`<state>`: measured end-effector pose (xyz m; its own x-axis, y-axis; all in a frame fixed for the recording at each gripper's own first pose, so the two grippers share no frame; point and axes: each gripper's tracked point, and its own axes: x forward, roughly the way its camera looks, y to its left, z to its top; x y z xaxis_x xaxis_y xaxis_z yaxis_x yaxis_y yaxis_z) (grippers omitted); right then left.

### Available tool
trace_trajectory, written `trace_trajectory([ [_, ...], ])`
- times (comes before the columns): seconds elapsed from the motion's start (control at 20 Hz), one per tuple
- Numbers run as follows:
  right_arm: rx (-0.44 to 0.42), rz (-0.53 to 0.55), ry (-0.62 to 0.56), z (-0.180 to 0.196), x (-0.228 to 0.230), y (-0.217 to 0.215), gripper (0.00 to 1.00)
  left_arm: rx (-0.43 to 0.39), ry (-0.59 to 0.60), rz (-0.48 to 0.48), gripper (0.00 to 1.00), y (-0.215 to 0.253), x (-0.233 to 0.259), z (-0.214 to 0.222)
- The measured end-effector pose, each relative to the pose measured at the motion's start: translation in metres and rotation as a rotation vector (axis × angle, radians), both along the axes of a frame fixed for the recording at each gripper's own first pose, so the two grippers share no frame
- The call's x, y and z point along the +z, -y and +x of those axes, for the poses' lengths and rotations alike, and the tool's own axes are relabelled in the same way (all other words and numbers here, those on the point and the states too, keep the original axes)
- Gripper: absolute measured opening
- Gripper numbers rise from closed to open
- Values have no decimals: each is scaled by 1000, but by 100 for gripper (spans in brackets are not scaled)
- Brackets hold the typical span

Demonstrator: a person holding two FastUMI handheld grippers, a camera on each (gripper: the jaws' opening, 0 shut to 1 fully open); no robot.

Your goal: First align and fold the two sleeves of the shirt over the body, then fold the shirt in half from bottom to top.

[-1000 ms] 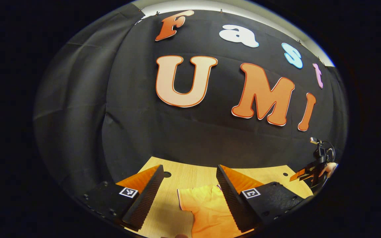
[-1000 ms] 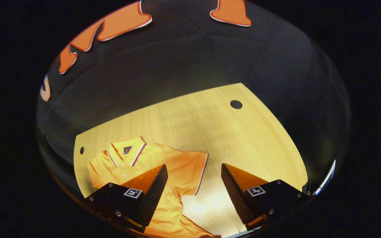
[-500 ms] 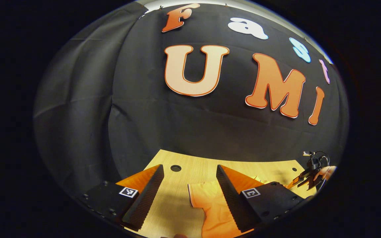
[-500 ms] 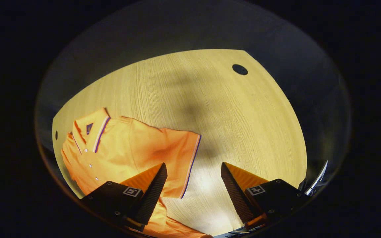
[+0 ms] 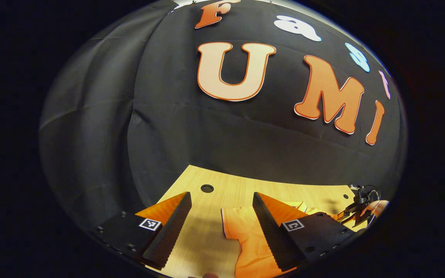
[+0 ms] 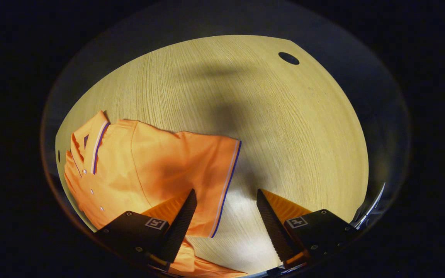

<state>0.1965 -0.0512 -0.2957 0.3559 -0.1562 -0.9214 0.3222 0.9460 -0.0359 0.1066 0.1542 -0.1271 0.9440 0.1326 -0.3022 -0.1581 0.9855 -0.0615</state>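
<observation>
An orange polo shirt with striped collar and cuffs lies flat on the wooden table. In the right gripper view its sleeve cuff runs between my fingers; my right gripper hangs open just above it, one finger over the sleeve, the other over bare wood. In the left gripper view the other sleeve lies between and under my left gripper, which is open above the table. The right gripper and the hand holding it appear small at the far right of that view.
The table has round cable holes near its back corners. Black cloth walls stand close behind the table edge. Bare wood stretches to the right of the shirt in the right gripper view.
The right gripper has dropped and tilted down toward the shirt's sleeve, which now looks larger. The left gripper has shifted slightly, bringing the other sleeve more between its fingers. Both stayed open.
</observation>
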Motion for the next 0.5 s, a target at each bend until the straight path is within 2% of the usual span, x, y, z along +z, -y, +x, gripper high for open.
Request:
trace_trajectory([
  [0.05,-14,6,5,3,1,2,77,4,-6,-11,98,0,-3,0],
  [0.1,-12,5,2,0,0,1,72,7,-13,-25,98,0,-5,0],
  [0.2,31,-21,45,6,1,-2,70,12,-28,-52,98,2,-12,1],
  [0.25,35,-29,59,7,2,-5,47,11,-36,-58,98,3,-15,0],
  [0.3,62,-42,69,8,0,-7,33,11,-38,-57,98,3,-16,1],
  [0.35,70,-28,97,9,8,-8,29,7,-38,-51,98,4,-15,-1],
  [0.4,34,-14,108,10,7,-11,28,4,-35,-42,98,4,-13,-1],
  [0.45,29,-7,124,15,2,-11,0,-2,-30,-32,98,4,-10,-1],
  [0.5,32,3,125,9,3,-9,0,-8,-23,-26,98,4,-6,-1],
])
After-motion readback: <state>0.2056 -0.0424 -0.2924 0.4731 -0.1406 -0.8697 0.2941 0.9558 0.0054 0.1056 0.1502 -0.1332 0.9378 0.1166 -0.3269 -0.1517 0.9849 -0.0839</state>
